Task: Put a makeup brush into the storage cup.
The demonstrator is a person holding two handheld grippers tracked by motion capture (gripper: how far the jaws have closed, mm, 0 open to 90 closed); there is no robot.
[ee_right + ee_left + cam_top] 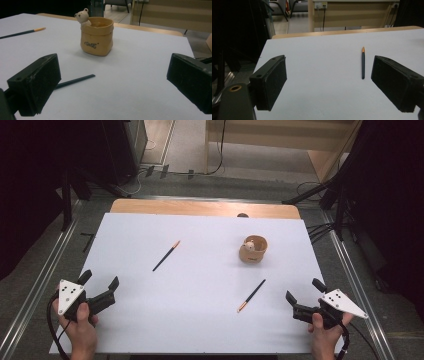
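Two dark pencils with orange ends lie on the white table sheet [200, 320]. One pencil [166, 255] [363, 63] [23, 32] rests left of centre; the other pencil [251, 295] [75, 81] rests right of centre. A tan bag-shaped cup [253, 250] [97, 36] with a small bear figure at its rim stands upright at the right back. My left gripper [99, 281] [329, 82] hovers open at the front left, empty. My right gripper [304, 290] [112, 90] stands open at the front right, empty, facing the cup.
The wooden table edge [205, 208] shows beyond the sheet. Metal rails [45, 275] run along both sides of the table. Cables and dark stands [320, 195] sit on the floor behind, with a wooden cabinet [280, 135] farther back.
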